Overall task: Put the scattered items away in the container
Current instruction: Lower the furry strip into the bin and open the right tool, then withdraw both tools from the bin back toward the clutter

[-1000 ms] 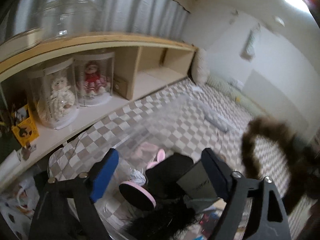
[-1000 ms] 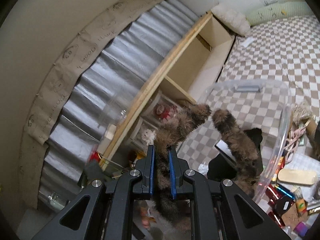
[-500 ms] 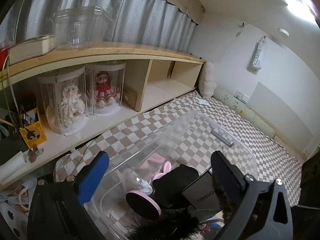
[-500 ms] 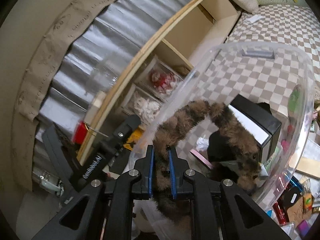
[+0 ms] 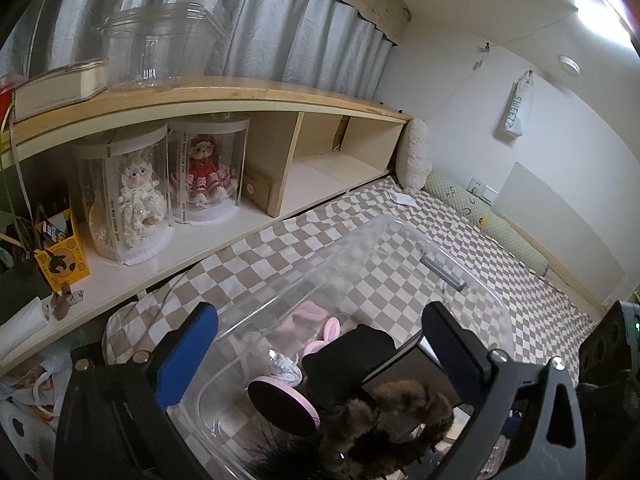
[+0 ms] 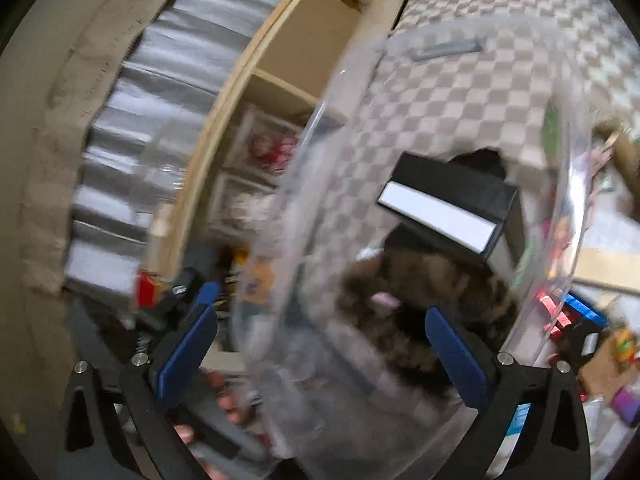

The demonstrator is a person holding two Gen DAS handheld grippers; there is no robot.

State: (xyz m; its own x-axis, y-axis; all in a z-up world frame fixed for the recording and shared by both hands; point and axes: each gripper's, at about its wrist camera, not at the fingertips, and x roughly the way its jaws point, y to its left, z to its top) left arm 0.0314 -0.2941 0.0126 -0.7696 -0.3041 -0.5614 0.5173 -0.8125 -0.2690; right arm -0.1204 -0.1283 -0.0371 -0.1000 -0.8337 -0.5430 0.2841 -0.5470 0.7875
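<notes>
A clear plastic bin [image 5: 360, 256] lies on the checkered bedding. It holds a black box [image 5: 416, 364], a pink-rimmed round item [image 5: 282, 400], pink soft things [image 5: 308, 318] and a brown furry headband [image 5: 392, 420]. My left gripper [image 5: 320, 344] is open over the bin's near end. In the blurred right wrist view my right gripper [image 6: 320, 344] is open and empty above the bin [image 6: 440, 92]. The furry headband [image 6: 436, 292] lies inside, below the black box [image 6: 448, 208].
A wooden shelf [image 5: 224, 92] with two doll display cases [image 5: 164, 188] runs along the left. A yellow holder [image 5: 60, 260] stands at its near end. Scattered small items [image 6: 576, 320] lie right of the bin. A pillow [image 5: 480, 216] lies by the far wall.
My right gripper moved down over the bin, opened, and let go of the furry headband, which now lies in the bin. The left gripper has drawn back and tilted slightly, staying open.
</notes>
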